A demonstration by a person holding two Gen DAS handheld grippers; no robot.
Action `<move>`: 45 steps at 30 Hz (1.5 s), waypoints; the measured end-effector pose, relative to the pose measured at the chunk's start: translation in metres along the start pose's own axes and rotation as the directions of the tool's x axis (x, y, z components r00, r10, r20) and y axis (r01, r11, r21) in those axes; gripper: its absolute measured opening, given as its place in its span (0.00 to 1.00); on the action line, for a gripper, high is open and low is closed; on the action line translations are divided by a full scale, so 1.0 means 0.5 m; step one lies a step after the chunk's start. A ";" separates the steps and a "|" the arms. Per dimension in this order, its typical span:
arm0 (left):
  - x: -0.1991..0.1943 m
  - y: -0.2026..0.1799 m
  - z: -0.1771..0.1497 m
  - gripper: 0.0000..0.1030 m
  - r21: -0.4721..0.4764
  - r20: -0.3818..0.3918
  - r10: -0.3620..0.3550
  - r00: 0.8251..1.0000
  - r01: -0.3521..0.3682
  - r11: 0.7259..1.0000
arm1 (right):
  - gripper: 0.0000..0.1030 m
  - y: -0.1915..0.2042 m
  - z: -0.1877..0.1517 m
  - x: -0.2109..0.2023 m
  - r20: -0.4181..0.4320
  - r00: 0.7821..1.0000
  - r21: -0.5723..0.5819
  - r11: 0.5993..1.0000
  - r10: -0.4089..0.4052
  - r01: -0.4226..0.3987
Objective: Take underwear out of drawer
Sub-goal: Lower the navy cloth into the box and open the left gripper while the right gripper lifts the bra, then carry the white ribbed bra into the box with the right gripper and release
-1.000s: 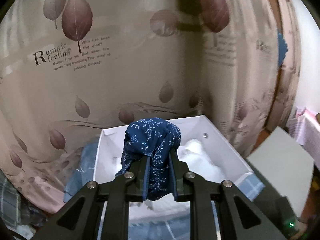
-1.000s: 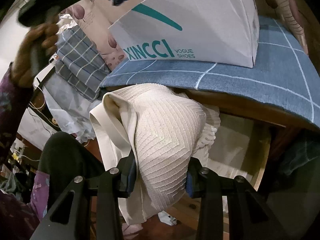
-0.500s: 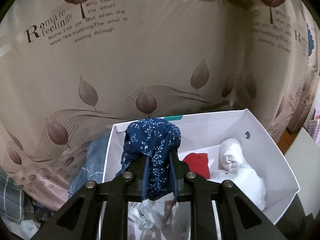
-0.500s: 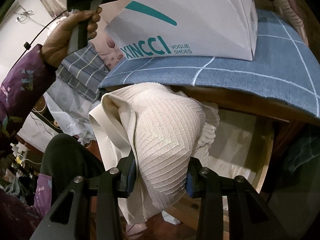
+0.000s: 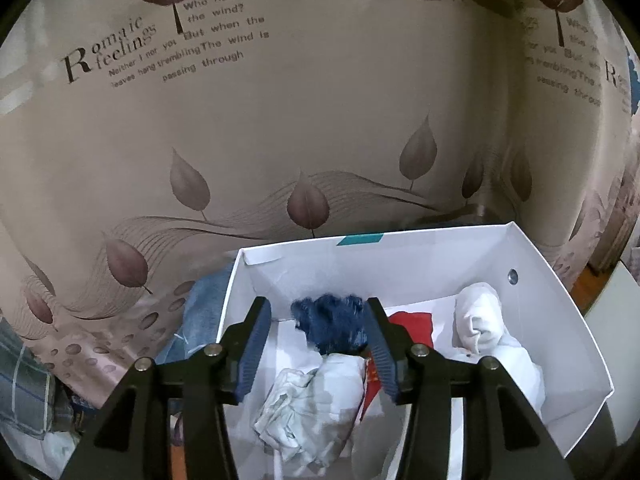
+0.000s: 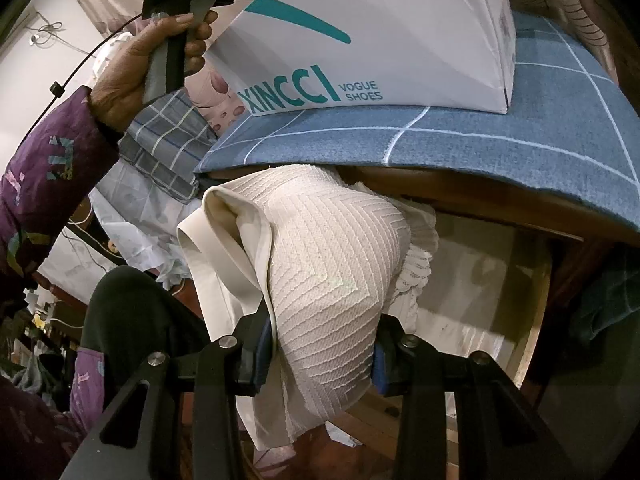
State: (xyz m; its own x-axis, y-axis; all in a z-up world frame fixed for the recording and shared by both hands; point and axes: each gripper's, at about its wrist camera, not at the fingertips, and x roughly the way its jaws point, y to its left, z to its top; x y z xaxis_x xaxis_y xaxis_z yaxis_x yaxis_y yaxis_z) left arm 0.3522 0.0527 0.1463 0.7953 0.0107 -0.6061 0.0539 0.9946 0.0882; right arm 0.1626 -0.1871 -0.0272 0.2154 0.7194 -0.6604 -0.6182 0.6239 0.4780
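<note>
1. The left gripper (image 5: 318, 346) is seen with jaws opening; the navy floral underwear (image 5: 332, 326) lies unpressed between them, inside the white cardboard shoe box (image 5: 560, 320).
2. The right gripper (image 6: 320, 354) is clamped on white ribbed underwear (image 6: 332, 264), below the blue checked cloth (image 6: 500, 144).

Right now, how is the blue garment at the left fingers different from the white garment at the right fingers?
The blue garment is dark navy; the white garment is pale with ribbed zigzag texture and a lace edge. The blue one is loose between the opening left gripper, over the shoe box; the white one is clamped by the right gripper, outside the box. The blue one is a small blurred bunch; the white one drapes in folds. Both are soft cloth.
</note>
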 end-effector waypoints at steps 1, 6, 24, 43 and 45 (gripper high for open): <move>-0.007 -0.001 -0.001 0.48 -0.002 0.004 -0.001 1.000 0.001 1.000 | 0.35 0.000 -0.001 0.000 -0.001 1.000 -0.001 1.000 0.000 0.000; -0.044 -0.017 -0.012 0.49 0.019 0.042 0.020 0.999 -0.021 1.000 | 0.35 -0.004 -0.001 -0.002 0.001 1.000 0.000 1.000 0.004 -0.004; -0.183 -0.055 -0.089 0.53 0.089 0.091 0.058 0.994 -0.066 0.994 | 0.35 0.014 0.004 -0.069 0.108 0.979 0.029 0.984 0.173 -0.177; -0.255 -0.037 -0.177 0.53 0.067 0.087 0.077 0.993 -0.083 0.994 | 0.37 0.140 0.303 -0.337 0.371 0.917 -0.192 0.978 0.147 -0.079; -0.265 -0.026 -0.199 0.54 0.054 0.085 0.076 0.994 -0.080 0.995 | 0.37 0.129 0.357 -0.321 0.367 0.925 -0.191 0.981 0.096 -0.027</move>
State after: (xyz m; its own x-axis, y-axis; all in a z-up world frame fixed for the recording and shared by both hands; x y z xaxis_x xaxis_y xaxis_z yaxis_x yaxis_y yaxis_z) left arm 0.1861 0.0487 0.1466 0.8453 0.0772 -0.5287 0.0224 0.9835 0.1795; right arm 0.2232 -0.2079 0.2132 0.4170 0.8378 -0.3524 -0.7566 0.5348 0.3762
